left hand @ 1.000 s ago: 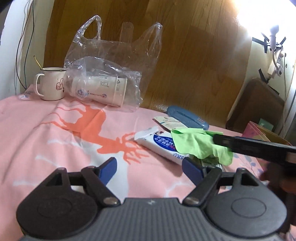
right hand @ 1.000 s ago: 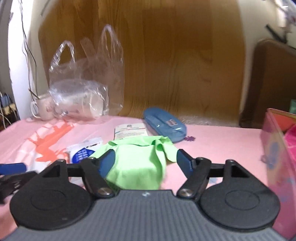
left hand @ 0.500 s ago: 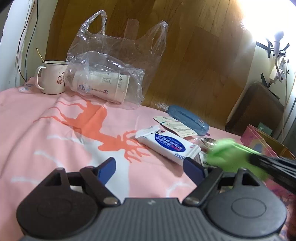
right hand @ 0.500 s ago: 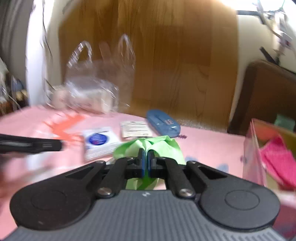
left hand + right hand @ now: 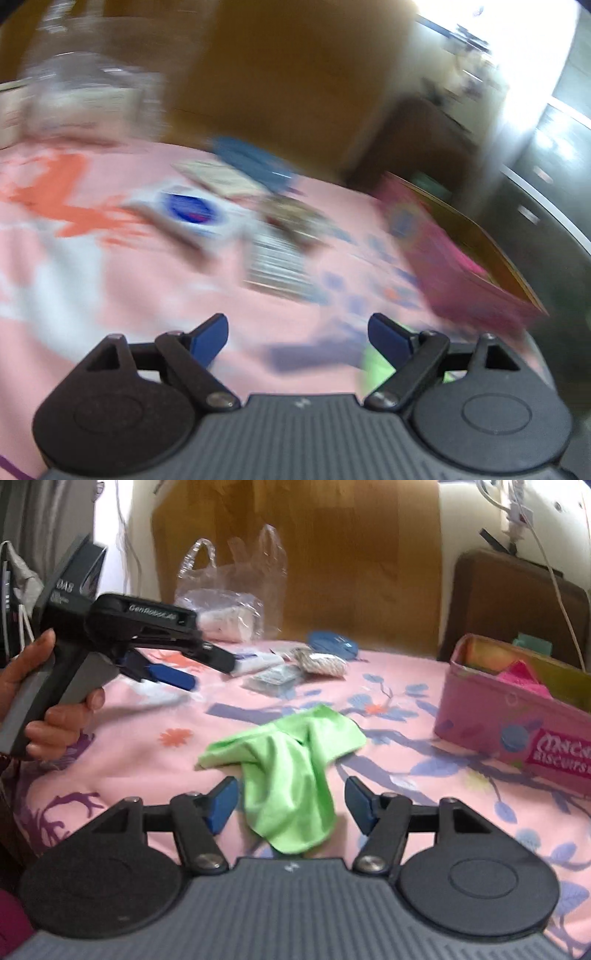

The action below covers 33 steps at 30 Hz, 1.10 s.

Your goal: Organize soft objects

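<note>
1. The bench (image 5: 122,775), under a pink patterned cover, carries every item; it extends ahead of both grippers.
2. The pink biscuit tin (image 5: 491,716) stands ahead and to the right of the right gripper (image 5: 290,805), well apart from the left gripper (image 5: 173,675).
3. The green cloth (image 5: 291,768) lies crumpled on the bench, directly between the spread jaws of the right gripper, its long axis running away from that gripper toward the tin.
4. The left gripper, jaws spread and empty, hangs ahead-left of the cloth. The right gripper is judged nearer for the next grasp.
</note>
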Each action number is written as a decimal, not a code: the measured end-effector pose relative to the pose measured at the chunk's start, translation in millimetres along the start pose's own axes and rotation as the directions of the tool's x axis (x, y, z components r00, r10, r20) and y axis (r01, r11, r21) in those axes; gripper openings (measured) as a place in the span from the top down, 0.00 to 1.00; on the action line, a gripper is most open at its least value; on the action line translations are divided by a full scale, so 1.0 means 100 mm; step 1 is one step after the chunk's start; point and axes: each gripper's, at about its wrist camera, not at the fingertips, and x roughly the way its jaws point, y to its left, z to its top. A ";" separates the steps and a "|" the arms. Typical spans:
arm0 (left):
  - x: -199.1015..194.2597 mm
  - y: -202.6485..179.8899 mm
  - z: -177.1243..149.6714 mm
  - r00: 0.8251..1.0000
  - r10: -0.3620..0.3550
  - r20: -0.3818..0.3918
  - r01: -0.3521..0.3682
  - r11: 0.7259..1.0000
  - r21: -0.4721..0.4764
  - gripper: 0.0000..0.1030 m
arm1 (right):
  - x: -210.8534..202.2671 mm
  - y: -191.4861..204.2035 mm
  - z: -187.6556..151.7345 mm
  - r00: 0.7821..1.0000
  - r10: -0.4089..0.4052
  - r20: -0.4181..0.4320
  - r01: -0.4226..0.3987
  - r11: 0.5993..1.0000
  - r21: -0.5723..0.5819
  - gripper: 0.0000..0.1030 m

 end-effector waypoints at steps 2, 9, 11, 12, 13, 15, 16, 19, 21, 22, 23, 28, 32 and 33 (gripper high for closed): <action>0.05 -0.23 -0.02 0.999 -0.037 -0.037 0.038 0.999 0.039 0.16 | 0.03 0.06 0.04 1.000 -0.007 0.020 0.008 1.000 -0.026 0.28; 0.41 -0.73 -0.19 0.978 -0.063 -0.200 0.083 0.992 0.094 0.25 | 0.10 0.08 -0.01 0.999 -0.044 -0.015 0.044 0.999 -0.016 0.24; 0.39 -0.79 -0.26 0.981 -0.042 -0.188 0.066 0.991 0.120 0.30 | 0.07 0.04 -0.05 0.999 -0.041 -0.016 0.041 0.999 0.010 0.24; 0.39 -0.82 -0.28 0.980 -0.039 -0.194 0.065 0.989 0.132 0.35 | 0.07 0.02 -0.06 0.999 -0.041 -0.018 0.041 0.999 0.025 0.24; 0.38 -0.83 -0.29 0.981 -0.036 -0.193 0.063 0.989 0.135 0.44 | 0.06 -0.01 -0.08 0.999 -0.038 -0.019 0.039 0.998 0.044 0.25; 0.38 -0.86 -0.31 0.979 -0.041 -0.199 0.069 0.988 0.135 0.51 | 0.04 -0.04 -0.10 1.000 -0.023 -0.006 0.023 0.997 0.079 0.27; 0.39 -0.86 -0.32 0.980 -0.036 -0.197 0.063 0.989 0.135 0.56 | 0.03 -0.05 -0.11 1.000 -0.018 0.002 0.018 0.996 0.090 0.35; 0.41 -0.87 -0.32 0.979 -0.028 -0.201 0.055 0.990 0.130 0.77 | 0.02 -0.07 -0.13 1.000 -0.018 0.023 0.016 0.994 0.109 0.78; 0.43 -0.87 -0.32 0.973 -0.058 -0.224 0.083 0.991 0.105 0.85 | 0.01 -0.09 -0.15 1.000 -0.005 0.031 0.001 0.991 0.130 0.89; 0.42 -0.88 -0.32 0.973 -0.057 -0.224 0.080 0.992 0.098 0.87 | 0.00 -0.08 -0.16 0.999 -0.003 0.034 -0.002 0.990 0.140 0.91; 0.42 -0.91 -0.32 0.973 -0.051 -0.226 0.076 0.992 0.102 0.89 | -0.01 -0.08 -0.16 0.999 -0.005 0.037 0.000 0.990 0.141 0.92; 0.40 -1.18 -0.11 0.974 -0.097 -0.204 0.128 0.981 0.146 0.92 | -0.19 -0.17 -0.05 0.988 -0.078 0.131 0.060 0.989 0.134 0.92; 0.49 -1.62 0.22 0.975 -0.150 -0.167 0.187 0.953 0.238 0.92 | -0.37 -0.44 0.10 0.955 -0.192 0.228 0.163 0.977 0.140 0.92; 0.55 -1.76 0.30 0.974 -0.162 -0.156 0.200 0.943 0.265 0.92 | -0.40 -0.52 0.15 0.941 -0.229 0.247 0.199 0.970 0.143 0.92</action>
